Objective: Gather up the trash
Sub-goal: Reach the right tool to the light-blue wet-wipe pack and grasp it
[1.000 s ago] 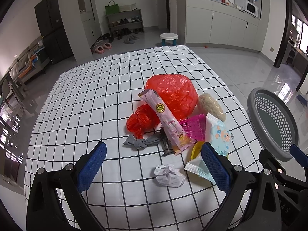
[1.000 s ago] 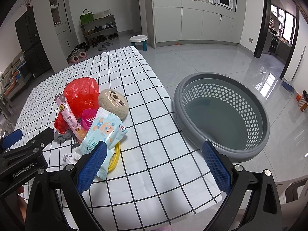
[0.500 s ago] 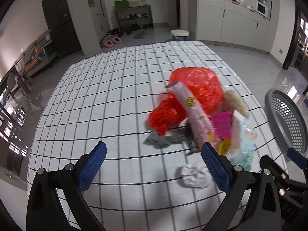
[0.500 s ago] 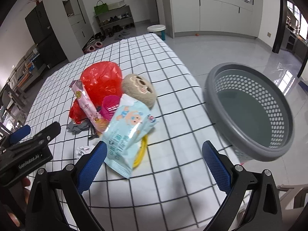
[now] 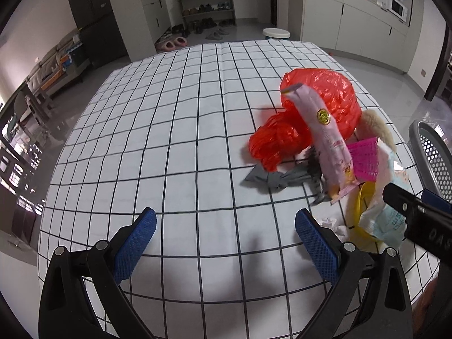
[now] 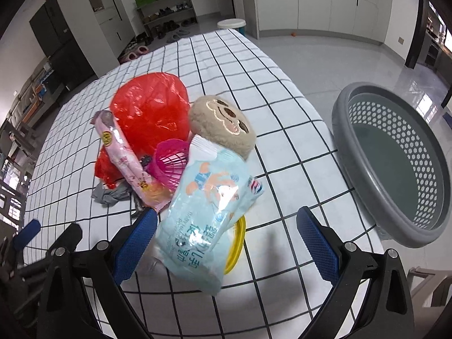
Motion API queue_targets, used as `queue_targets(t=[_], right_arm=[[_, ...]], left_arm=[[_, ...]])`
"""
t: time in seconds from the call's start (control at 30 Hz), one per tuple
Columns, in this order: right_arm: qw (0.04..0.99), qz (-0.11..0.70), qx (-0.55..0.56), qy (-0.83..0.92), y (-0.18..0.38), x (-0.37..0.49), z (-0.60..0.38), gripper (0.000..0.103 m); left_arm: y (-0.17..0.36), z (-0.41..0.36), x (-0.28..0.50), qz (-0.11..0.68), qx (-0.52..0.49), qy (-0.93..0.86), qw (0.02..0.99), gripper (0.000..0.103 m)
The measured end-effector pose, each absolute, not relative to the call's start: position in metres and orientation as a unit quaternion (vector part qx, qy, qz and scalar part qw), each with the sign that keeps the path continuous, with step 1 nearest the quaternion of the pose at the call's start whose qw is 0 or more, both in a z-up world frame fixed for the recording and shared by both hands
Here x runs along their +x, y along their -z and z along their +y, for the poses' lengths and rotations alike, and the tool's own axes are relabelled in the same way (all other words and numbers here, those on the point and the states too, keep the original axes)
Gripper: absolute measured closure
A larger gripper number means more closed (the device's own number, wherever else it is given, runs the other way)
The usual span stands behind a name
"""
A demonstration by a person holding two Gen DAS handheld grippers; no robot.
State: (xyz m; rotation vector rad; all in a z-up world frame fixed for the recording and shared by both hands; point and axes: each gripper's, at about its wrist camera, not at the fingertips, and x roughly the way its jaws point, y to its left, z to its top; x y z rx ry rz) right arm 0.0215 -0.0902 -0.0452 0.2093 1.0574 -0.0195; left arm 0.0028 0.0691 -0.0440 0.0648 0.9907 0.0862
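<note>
Both grippers hover over a table covered in a white cloth (image 5: 175,141) with a black grid. The left gripper (image 5: 224,243) has its jaws spread, nothing between them, above bare cloth near the front edge. The right gripper (image 6: 226,240) is spread too, low over the trash pile, with a pale blue wipes pack (image 6: 206,220) lying between its blue pads (image 6: 316,243) but not pinched.

The trash sits by the right edge of the tabletop: a red bag (image 6: 149,113), a pink wrapper (image 6: 124,158) leaning across it, a magenta mesh cup (image 6: 169,163), a brown plush (image 6: 223,124) touching the pack's far end, a yellow ring (image 6: 236,245) under the pack, a grey rag (image 5: 271,178) and crumpled white paper (image 5: 330,224). A grey perforated basket (image 6: 395,163) stands just beside the right edge, apart from the pile.
</note>
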Motion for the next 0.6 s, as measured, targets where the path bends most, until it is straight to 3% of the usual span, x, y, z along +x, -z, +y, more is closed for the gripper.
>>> queue_targets(t=[0.3, 0.37, 0.43, 0.53, 0.6], right_arm=[[0.861, 0.498, 0.103, 0.013, 0.046, 0.022, -0.095, 0.010], [0.862, 0.496, 0.099, 0.013, 0.046, 0.021, -0.095, 0.017], [0.859, 0.504, 0.094, 0.009, 0.047, 0.021, -0.094, 0.035], [0.852, 0.514, 0.094, 0.000, 0.052, 0.022, -0.092, 0.047], [0.853, 0.511, 0.102, -0.005, 0.051, 0.019, -0.094, 0.047]], left_arm=[[0.047, 0.065, 0.001, 0.472, 0.028, -0.031, 0.881, 0.006], [0.048, 0.066, 0.000, 0.471, 0.025, -0.031, 0.881, 0.006], [0.048, 0.064, -0.001, 0.472, 0.022, -0.027, 0.881, 0.006], [0.048, 0.062, -0.002, 0.474, 0.021, -0.022, 0.880, 0.006], [0.048, 0.059, -0.003, 0.476, 0.024, -0.020, 0.879, 0.006]])
